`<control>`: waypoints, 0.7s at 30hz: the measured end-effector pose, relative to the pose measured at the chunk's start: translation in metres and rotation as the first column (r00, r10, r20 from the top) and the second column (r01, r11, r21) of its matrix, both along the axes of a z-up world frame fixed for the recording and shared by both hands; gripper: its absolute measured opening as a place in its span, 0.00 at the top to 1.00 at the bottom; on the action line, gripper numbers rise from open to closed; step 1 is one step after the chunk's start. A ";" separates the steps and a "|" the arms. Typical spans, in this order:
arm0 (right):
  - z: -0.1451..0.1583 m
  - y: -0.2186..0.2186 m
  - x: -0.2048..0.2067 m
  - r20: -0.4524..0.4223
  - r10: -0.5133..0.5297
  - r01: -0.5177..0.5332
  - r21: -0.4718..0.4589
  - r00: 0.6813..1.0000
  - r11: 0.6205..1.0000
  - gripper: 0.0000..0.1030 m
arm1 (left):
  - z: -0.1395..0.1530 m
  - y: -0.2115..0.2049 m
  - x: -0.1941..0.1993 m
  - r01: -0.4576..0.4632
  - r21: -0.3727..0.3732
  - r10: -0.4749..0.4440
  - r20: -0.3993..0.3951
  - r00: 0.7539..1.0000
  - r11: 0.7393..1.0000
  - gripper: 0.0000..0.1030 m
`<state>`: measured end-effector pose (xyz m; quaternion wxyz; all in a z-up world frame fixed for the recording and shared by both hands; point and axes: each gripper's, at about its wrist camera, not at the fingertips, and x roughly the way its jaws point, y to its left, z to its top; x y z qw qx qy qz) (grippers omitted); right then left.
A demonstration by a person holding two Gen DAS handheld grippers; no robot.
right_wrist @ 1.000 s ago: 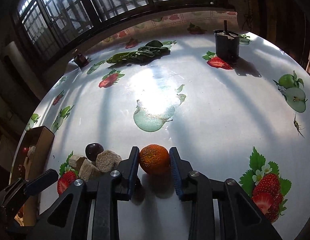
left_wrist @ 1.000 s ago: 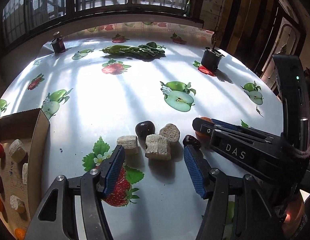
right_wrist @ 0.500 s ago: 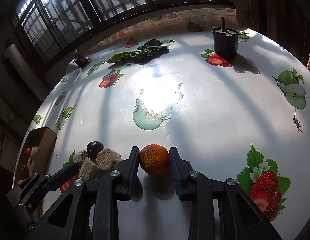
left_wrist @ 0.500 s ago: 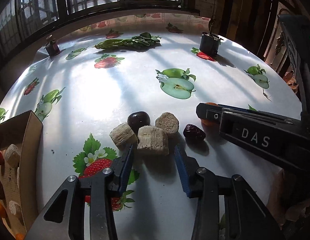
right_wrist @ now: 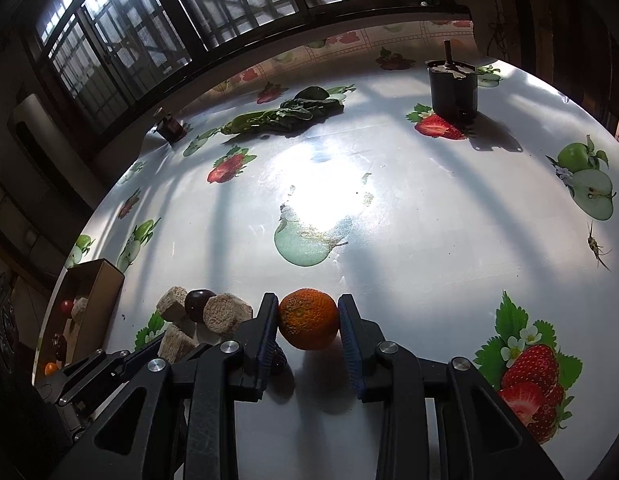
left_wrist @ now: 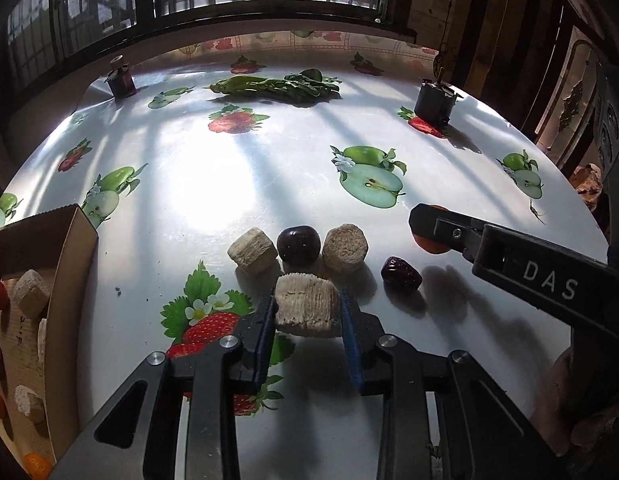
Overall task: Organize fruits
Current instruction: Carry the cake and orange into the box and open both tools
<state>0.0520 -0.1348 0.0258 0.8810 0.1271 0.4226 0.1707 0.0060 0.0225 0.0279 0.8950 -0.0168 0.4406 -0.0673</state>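
My left gripper (left_wrist: pixel 308 314) is shut on a beige ridged chunk (left_wrist: pixel 307 308) at the near middle of the table. Behind it lie two more beige chunks (left_wrist: pixel 252 251) (left_wrist: pixel 344 247), a dark plum (left_wrist: pixel 299 243) and a dark red date (left_wrist: pixel 401 275). My right gripper (right_wrist: pixel 308 322) is shut on an orange (right_wrist: pixel 308 318); its finger also shows in the left wrist view (left_wrist: pixel 509 256). A cardboard box (left_wrist: pixel 71 264) at the left holds several fruits and chunks.
Leafy greens (left_wrist: pixel 277 86) lie at the far side. A dark cup (left_wrist: pixel 433 102) stands far right and a small dark jar (left_wrist: pixel 121 78) far left. The round table carries a white fruit-print cloth (left_wrist: pixel 213 184). Windows lie behind.
My left gripper moved forward and closed its fingers onto the nearest beige chunk. My right gripper stays shut on the orange, hardly moved.
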 end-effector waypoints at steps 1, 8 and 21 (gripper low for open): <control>0.002 -0.001 -0.001 0.007 0.009 -0.009 0.027 1.000 1.000 0.68 | 0.005 0.006 -0.006 -0.004 -0.017 0.004 0.003 1.000 1.000 0.71; 0.014 0.010 -0.016 0.058 0.092 -0.100 0.149 0.994 0.984 0.68 | 0.042 0.086 -0.060 -0.120 -0.089 0.124 0.039 0.992 0.989 0.71; 0.050 0.141 -0.086 0.096 0.332 -0.335 0.018 0.938 0.942 0.68 | 0.030 0.266 -0.130 -0.489 -0.069 0.490 0.010 0.871 0.870 0.71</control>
